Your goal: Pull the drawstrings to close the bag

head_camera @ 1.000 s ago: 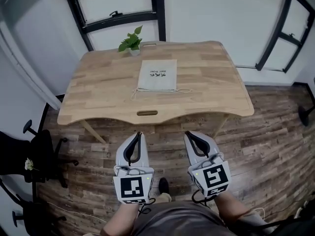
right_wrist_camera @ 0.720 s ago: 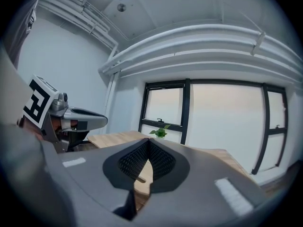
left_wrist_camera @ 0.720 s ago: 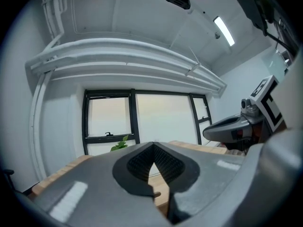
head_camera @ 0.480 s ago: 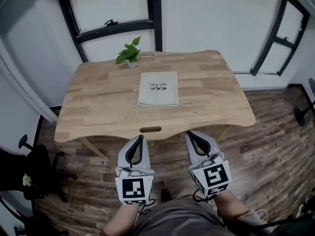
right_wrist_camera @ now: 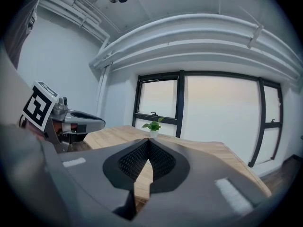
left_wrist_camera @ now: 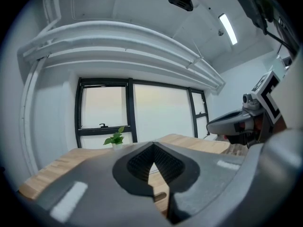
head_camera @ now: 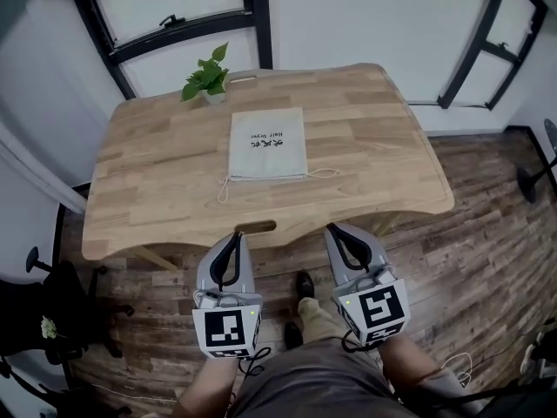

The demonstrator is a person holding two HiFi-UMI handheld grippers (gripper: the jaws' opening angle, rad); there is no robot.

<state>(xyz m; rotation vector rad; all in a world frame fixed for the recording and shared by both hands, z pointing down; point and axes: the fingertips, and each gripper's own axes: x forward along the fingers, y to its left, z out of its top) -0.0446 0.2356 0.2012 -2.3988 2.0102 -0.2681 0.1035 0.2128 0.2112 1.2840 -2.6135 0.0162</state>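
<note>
Now we stand nearer the table [head_camera: 374,146]; left gripper [head_camera: 235,235] and right gripper [head_camera: 336,231], clenched empty, haven't reached the drawstrings [head_camera: 324,172] of the upper-centre bag [head_camera: 267,144].

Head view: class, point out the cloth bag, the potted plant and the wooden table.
cloth bag [head_camera: 266,153], head view, plain fabric below the print.
potted plant [head_camera: 205,75], head view, on its green leaves.
wooden table [head_camera: 374,146], head view, bare top to the right of the bag.

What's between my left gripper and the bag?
Head view: from the left gripper to the bag there's only the table's handle slot, bare tabletop and a drawstring.
</note>
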